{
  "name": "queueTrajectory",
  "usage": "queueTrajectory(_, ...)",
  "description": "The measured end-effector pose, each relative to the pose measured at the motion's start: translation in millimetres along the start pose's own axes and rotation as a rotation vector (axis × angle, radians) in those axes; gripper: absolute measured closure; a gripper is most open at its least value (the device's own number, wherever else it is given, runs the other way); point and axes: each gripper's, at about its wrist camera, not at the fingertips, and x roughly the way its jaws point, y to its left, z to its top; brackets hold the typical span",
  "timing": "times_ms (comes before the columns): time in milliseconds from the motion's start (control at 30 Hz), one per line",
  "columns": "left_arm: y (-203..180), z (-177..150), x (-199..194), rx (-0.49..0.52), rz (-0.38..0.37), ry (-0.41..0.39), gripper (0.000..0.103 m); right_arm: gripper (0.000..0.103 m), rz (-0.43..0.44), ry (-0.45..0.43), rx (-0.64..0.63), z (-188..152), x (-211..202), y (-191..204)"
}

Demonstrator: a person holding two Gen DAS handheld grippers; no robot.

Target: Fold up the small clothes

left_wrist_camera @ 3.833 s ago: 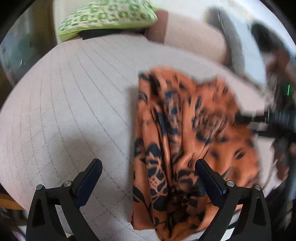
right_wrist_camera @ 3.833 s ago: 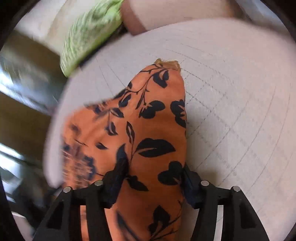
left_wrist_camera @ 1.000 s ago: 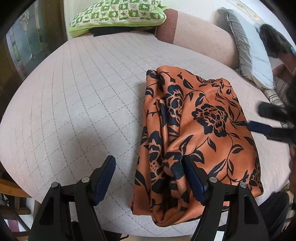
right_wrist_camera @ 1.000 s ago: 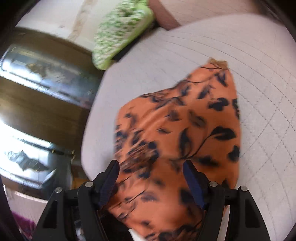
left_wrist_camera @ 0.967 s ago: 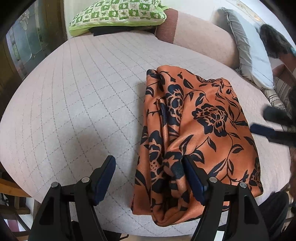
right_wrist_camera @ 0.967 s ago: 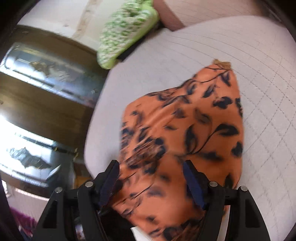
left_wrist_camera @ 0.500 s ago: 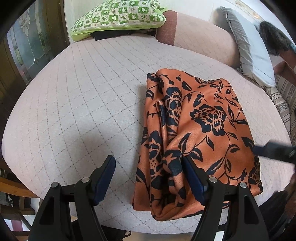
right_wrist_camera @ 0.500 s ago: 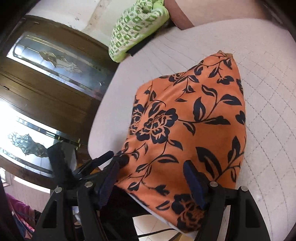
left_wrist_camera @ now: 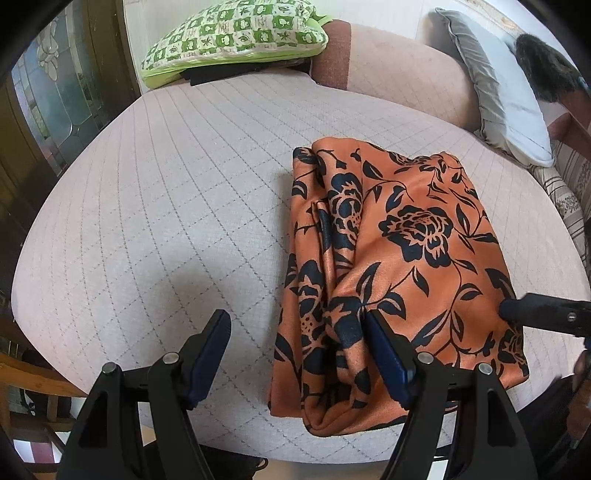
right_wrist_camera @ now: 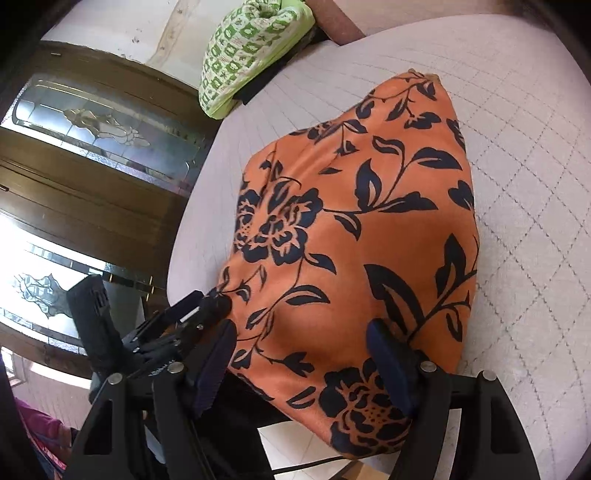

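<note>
You have one garment to deal with: a single orange cloth [left_wrist_camera: 399,266] printed with dark navy flowers and leaves, lying folded over on itself on the quilted pale cushion [left_wrist_camera: 177,192]. It sits toward the right half of that cushion, with its near edge reaching the front rim; in the right wrist view the same orange cloth [right_wrist_camera: 354,236] hangs a little past that rim at its lowest corner. Along its left side the fabric bunches into several lengthwise pleats, while the right part lies smoother.

You hold two grippers. Your left gripper [left_wrist_camera: 299,354] has its jaws spread wide with nothing between the pads; its right finger rests against the pleated near part of the cloth, and its left finger is over bare cushion. Your right gripper [right_wrist_camera: 301,360] is likewise spread wide and clamps nothing, both fingers poised over the near corner of the cloth. In the left wrist view one of its tips touches the cloth's right edge.

Beyond the cloth you have one green-and-white checked pillow [left_wrist_camera: 232,33] at the cushion's far end, one grey pillow [left_wrist_camera: 502,92] to the right, and a dark wooden door [right_wrist_camera: 92,155] with patterned glass panes.
</note>
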Motion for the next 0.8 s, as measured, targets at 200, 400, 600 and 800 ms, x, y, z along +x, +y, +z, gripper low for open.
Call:
queueTrajectory(200, 0.0, 1.5, -1.3, 0.004, 0.009, -0.006, 0.027, 0.027, 0.018, 0.002, -0.052, -7.6, -5.5, 8.6)
queueTrajectory(400, 0.7, 1.6, -1.4, 0.007, 0.014, -0.006, 0.027, 0.027, 0.017, 0.018, -0.017, -10.4, 3.0, -0.9)
queueTrajectory(600, -1.5, 1.6, 0.4, 0.005, 0.016, -0.001, 0.027, 0.027, 0.033, 0.022, -0.068, -18.7, 1.2, 10.3)
queueTrajectory(800, 15.5, 10.3, 2.2, -0.057, -0.041, 0.004, 0.027, 0.027, 0.042, 0.0, -0.067, -12.9, -10.9, 9.7)
